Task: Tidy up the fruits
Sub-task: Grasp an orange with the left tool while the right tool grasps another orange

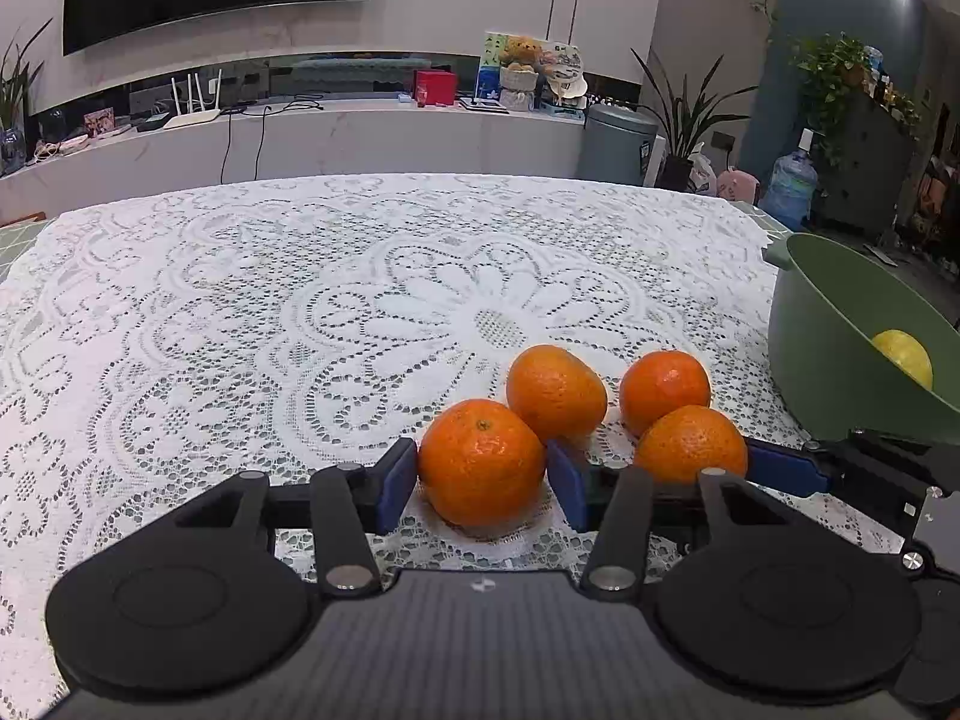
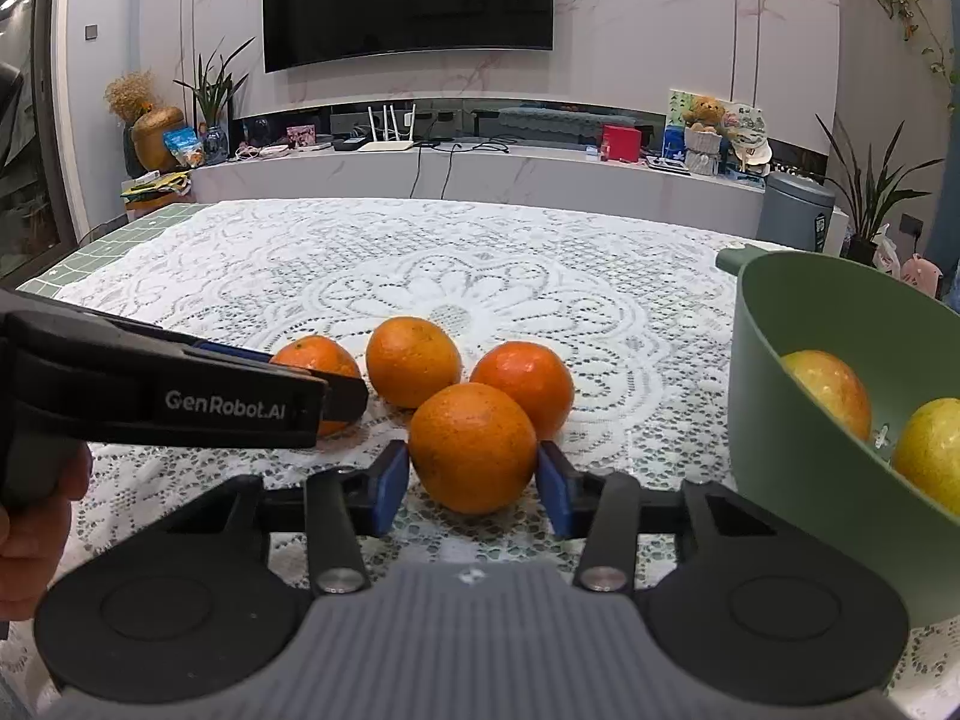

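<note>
Left wrist view: the left gripper [image 1: 481,480] was clenched on the near-left orange [image 1: 481,461], both blue pads pressed against it on the lace-covered table [image 1: 240,300]. Just beyond it lay two more oranges [image 1: 555,392]. Right wrist view: the right gripper [image 2: 473,473] was closed around the near-right orange [image 2: 472,447]. Farther right stood a green bowl [image 2: 798,432] holding yellow fruit [image 2: 828,387].
</note>
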The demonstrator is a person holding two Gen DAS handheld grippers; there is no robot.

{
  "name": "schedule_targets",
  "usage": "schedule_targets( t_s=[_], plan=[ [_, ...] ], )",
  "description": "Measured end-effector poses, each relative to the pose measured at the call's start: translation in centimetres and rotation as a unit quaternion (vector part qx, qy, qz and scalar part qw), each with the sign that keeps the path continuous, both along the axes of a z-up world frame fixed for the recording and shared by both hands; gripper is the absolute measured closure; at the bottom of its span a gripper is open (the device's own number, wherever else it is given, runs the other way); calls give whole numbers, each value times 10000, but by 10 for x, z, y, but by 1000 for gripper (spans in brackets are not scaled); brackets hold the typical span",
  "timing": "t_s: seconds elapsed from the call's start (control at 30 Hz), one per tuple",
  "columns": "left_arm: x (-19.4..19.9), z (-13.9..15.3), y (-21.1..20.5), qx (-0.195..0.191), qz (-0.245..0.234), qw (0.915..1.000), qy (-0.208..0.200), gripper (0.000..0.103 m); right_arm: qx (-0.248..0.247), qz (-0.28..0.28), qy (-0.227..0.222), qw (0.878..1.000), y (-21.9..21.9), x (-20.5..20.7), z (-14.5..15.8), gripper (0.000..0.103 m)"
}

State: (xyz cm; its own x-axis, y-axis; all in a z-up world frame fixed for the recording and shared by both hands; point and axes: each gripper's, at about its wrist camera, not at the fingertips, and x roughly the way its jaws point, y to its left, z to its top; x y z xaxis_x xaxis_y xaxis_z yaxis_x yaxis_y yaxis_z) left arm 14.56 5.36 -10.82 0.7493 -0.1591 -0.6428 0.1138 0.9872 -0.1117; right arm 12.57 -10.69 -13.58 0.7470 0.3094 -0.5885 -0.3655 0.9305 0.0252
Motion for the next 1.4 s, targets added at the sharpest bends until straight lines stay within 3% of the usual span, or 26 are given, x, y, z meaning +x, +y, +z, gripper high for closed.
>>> schedule_targets(
  t_s=[0.63, 0.77, 1.07, 1.4],
  plan=[
    [-17, 25, 4, -96, -21, 9995, -287, 51, 25, 29, -155, 9999, -3, -12, 17, 60],
    [-27, 35, 5, -230, -39, 9991, -364, 51, 104, 24, -221, 9997, -8, -20, 29, 61],
    [-53, 70, -16, -3, -335, 9967, -737, 51, 170, -64, -459, 9988, -29, -49, 68, 61],
    [-58, 105, -59, -136, -863, 9931, -776, 51, 39, -421, -509, 9978, -77, -73, 102, 61]
  ],
)
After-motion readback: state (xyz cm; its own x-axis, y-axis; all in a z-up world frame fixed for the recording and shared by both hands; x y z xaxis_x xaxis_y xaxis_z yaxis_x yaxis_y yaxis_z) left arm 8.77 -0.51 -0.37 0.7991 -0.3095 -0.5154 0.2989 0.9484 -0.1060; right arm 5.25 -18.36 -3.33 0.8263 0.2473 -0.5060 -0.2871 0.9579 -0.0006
